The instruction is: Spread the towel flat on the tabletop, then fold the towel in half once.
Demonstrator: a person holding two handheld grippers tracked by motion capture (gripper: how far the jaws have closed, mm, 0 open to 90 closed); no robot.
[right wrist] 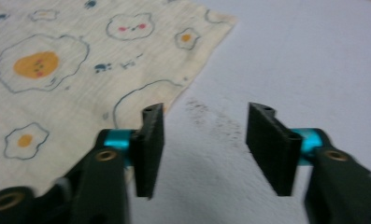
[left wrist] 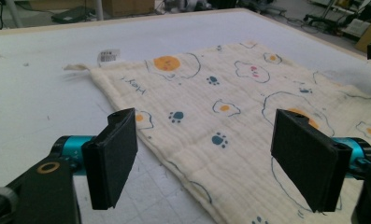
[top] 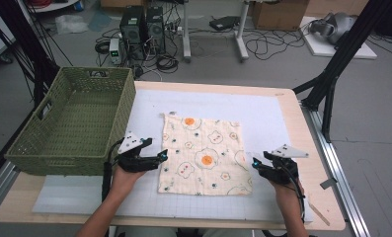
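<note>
cloth (top: 203,155): cream, printed with fried eggs with orange yolks, dark blue paw prints and blue-outlined bear faces. basket (top: 72,121): olive green weave. mat (top: 272,118): white with a faint grid. table (top: 316,170) edge: light wood. left gripper (top: 160,156) and right gripper (top: 255,163): black with teal accents.

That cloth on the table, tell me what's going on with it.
A person holds a gripper in each hand at the two sides of a printed cloth that lies spread flat on the white mat. The left gripper sits at the cloth's left edge, the right gripper at its right edge. Both stand open, and neither grips the cloth. A green woven basket waits at the left.
</note>
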